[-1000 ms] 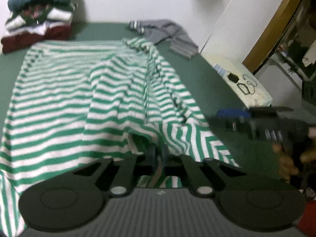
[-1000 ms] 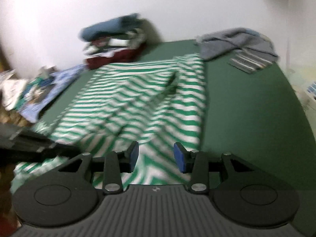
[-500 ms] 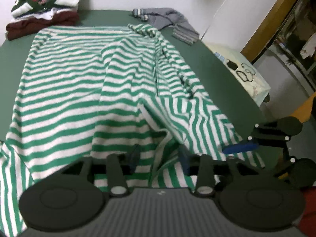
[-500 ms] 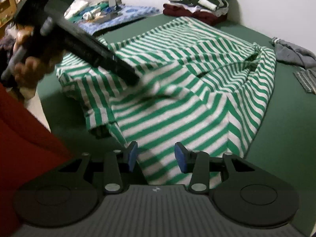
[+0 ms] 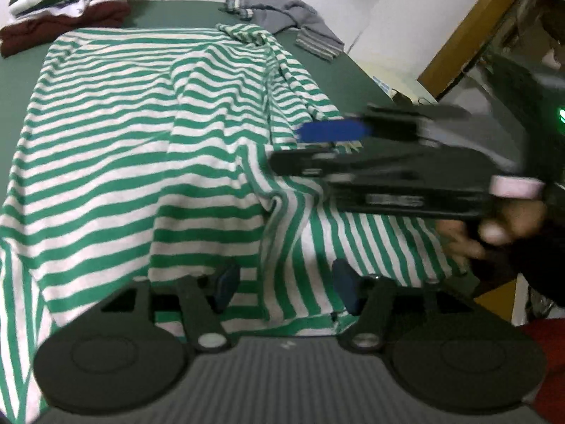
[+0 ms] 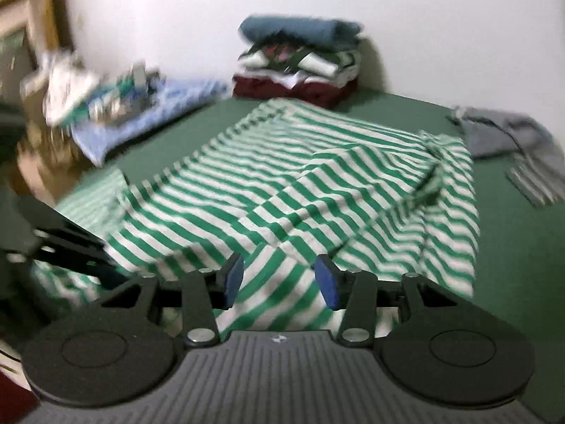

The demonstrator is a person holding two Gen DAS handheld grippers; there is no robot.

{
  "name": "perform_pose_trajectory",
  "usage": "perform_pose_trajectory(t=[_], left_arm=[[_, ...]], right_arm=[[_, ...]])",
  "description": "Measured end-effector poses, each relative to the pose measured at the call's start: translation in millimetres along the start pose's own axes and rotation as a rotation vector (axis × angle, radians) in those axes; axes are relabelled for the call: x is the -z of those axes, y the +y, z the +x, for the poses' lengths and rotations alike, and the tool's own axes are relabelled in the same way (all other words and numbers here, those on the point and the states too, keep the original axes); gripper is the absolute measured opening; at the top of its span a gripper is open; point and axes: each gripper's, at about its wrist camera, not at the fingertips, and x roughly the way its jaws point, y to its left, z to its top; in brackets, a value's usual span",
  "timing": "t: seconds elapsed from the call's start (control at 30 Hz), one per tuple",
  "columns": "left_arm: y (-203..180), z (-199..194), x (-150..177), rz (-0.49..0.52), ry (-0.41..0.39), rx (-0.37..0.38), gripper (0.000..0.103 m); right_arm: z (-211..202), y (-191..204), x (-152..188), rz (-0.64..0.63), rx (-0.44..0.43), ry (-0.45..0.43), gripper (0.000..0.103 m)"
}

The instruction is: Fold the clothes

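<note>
green-and-white striped shirt is lying rumpled across the green table, its near hem spilling over the edge. left gripper has just been opening – jaws standing apart over the hem, pressing nothing. right gripper is hovering parted above the shirt – blurred in the left view.

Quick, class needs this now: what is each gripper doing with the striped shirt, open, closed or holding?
Left gripper: jaws have just been opening, striped shirt lies between them, unpinched.
Right gripper: jaws open over the shirt, holding nothing.
</note>
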Motion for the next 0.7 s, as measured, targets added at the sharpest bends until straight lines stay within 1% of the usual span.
perform_pose_trajectory(t=[0.03,0.07,0.1,0.13,0.17,0.2,0.23,0.27,0.3,0.37,0.47,0.53,0.6,0.7], left_arm=[[-0.8,4.5,1.1,0.006,0.008,-0.007,0.055],[-1.3,8.5,2.4,0.006,0.015,-0.013,0.046],[-1.7,11.7,3.9,0.004,0.017,-0.019,0.046],[-2.9,12.7,5.2,0.007,0.009,-0.027,0.038],[-4.2,12.0,5.9,0.011,0.001,-0.033,0.016],[-5.0,11.5,6.3,0.012,-0.003,-0.038,0.008],[-4.4,10.6,6.7,0.005,-0.008,-0.042,0.002],[-2.6,9.4,7.0,-0.007,-0.016,-0.043,0.000],[-1.3,6.7,7.3,-0.018,-0.026,-0.038,0.000],[-0.7,-3.1,7.7,-0.035,-0.049,-0.017,0.000],[-4.9,-25.7,8.0,-0.032,-0.094,0.013,0.000],[-9.1,-38.8,7.7,-0.023,-0.109,0.033,0.000],[-12.0,-43.2,8.2,-0.012,-0.101,0.033,0.000],[-11.5,-37.0,15.8,-0.006,-0.054,0.009,0.000]], right_arm=[[7.9,1.1,-0.9,-0.017,-0.002,0.015,0.048],[14.8,1.7,-1.0,-0.029,-0.004,0.029,0.048],[20.1,1.2,-0.3,-0.035,-0.009,0.045,0.048],[25.0,0.1,0.6,-0.039,-0.016,0.061,0.047],[27.6,-1.5,2.0,-0.037,-0.026,0.071,0.039],[27.2,-3.0,3.0,-0.028,-0.043,0.071,0.027],[24.8,-3.3,3.2,-0.024,-0.050,0.062,0.023],[21.6,-3.0,3.1,-0.025,-0.048,0.050,0.018],[17.2,-2.0,2.7,-0.026,-0.049,0.036,0.016],[5.9,0.6,1.3,-0.023,-0.067,0.001,0.015],[-12.6,6.1,-4.6,-0.022,-0.135,-0.061,0.015],[-20.1,9.8,-8.2,-0.017,-0.181,-0.097,0.015],[-22.8,12.6,-10.3,-0.004,-0.227,-0.122,0.015],[-13.2,17.5,-9.2,-0.003,-0.269,-0.117,0.015]])
